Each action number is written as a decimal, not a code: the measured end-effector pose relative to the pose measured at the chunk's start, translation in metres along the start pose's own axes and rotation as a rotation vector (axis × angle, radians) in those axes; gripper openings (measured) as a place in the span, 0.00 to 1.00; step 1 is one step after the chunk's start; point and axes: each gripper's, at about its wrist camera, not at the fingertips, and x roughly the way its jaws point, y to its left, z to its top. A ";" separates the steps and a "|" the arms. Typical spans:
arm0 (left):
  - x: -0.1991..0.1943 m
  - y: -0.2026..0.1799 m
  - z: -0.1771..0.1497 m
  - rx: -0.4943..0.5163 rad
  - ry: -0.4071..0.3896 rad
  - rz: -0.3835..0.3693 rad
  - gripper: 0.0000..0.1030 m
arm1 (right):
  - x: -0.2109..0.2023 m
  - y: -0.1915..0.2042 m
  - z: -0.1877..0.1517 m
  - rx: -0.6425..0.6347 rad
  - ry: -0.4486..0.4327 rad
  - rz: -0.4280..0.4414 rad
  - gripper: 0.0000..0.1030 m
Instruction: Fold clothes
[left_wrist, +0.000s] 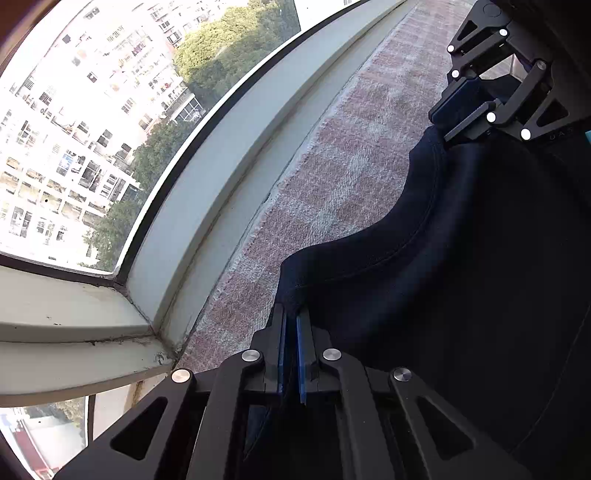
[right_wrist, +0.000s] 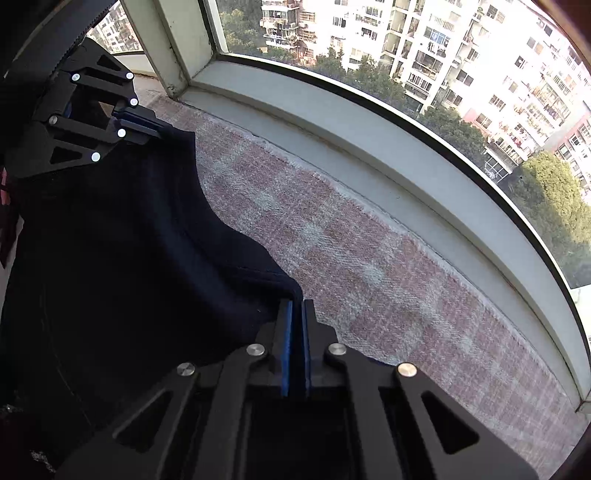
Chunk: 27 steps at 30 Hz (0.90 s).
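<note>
We see a red-and-white checked cloth spread along the window ledge, below the panes. Over it hangs the dark navy garment, held up by its stitched edge between our two tools. Our left tongs and right tongs are each pressed together, pinching that edge at opposite ends.

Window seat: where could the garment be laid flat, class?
The checked mat lies bare between the window frame and the dark garment. Crowded where the left tongs and right tongs pinch its edge.
</note>
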 end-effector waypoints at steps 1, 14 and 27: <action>-0.003 0.000 -0.001 -0.006 -0.007 0.010 0.04 | -0.006 -0.002 0.000 0.012 -0.033 -0.006 0.05; -0.003 -0.010 -0.005 -0.079 -0.018 0.123 0.14 | -0.015 -0.015 0.001 0.111 -0.098 -0.197 0.22; -0.180 -0.027 -0.164 -0.103 -0.124 0.141 0.34 | -0.078 0.084 0.002 0.067 -0.201 -0.022 0.25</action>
